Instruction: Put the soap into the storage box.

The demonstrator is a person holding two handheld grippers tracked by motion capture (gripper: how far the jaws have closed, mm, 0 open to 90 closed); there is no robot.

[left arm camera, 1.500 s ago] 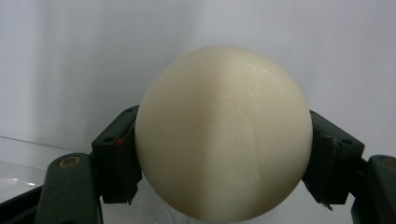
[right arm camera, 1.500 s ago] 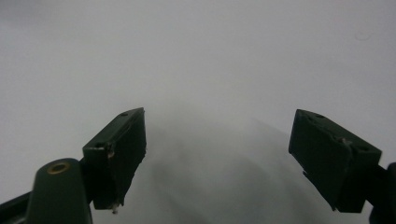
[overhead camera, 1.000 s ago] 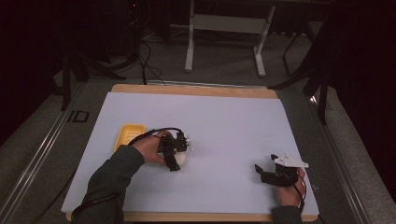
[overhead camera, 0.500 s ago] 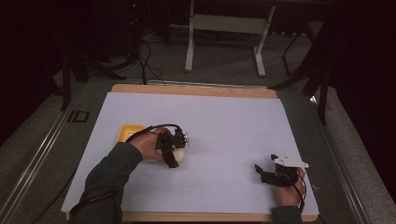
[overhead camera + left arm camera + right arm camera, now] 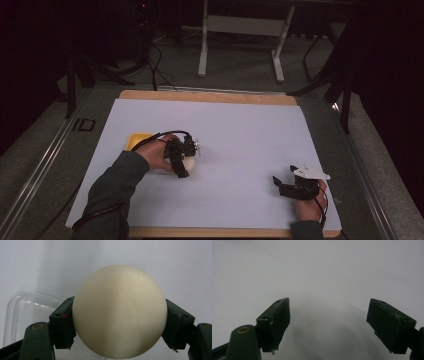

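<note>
left tongs (image 5: 117, 322): clamped on cream ball (image 5: 119, 311), just right of yellow tray (image 5: 137, 141) | right tongs (image 5: 329, 325): jaws apart, nothing between, well right of tray, over white sheet (image 5: 240, 135)

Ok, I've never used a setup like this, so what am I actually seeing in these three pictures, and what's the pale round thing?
There is no robot arm here: a person holds a hand-held claw in each hand. The high view looks down on a table covered by a white sheet, with the person's forearms coming in from the bottom. The other two pictures come from small cameras riding on each claw, looking out between its two black jaws.

In the high view the left claw is left of centre, beside a yellow object that is partly hidden. The left gripper view shows that claw closed on a cream ball, one jaw pressing each side, with a clear plastic container lying behind it on the sheet.

The right claw is near the table's front right corner. Its own view shows the jaws apart with nothing between them, just white sheet.
</note>
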